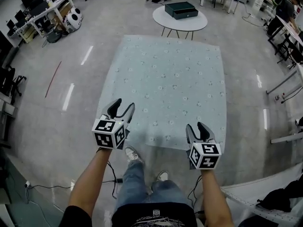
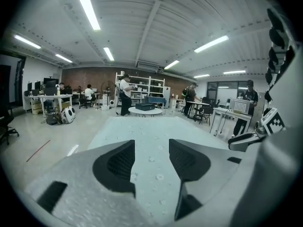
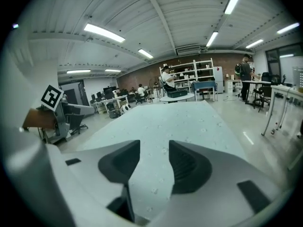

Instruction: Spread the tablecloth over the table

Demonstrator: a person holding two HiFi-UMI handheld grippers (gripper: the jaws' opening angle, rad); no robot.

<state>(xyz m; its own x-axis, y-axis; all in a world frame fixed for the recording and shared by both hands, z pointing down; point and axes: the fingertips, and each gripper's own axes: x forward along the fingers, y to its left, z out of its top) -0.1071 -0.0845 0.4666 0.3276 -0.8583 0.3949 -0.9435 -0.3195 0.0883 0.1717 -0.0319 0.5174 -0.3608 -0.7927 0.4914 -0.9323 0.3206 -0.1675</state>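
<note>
A pale blue-green tablecloth (image 1: 165,84) with a small flower print lies flat and spread out over the table ahead of me; it also fills the middle of the left gripper view (image 2: 151,124) and the right gripper view (image 3: 184,117). My left gripper (image 1: 123,105) hovers at the cloth's near left corner, jaws apart, with nothing between them (image 2: 151,145). My right gripper (image 1: 196,126) hangs over the near edge toward the right corner, also open and empty (image 3: 154,145). Neither gripper touches the cloth.
Beyond the far edge stands a round white table (image 1: 189,23) with a dark green box (image 1: 181,9) on it. Desks with monitors (image 1: 42,13) line the left wall, and more desks (image 1: 289,37) stand at the right. My shoes (image 1: 132,154) are at the near edge.
</note>
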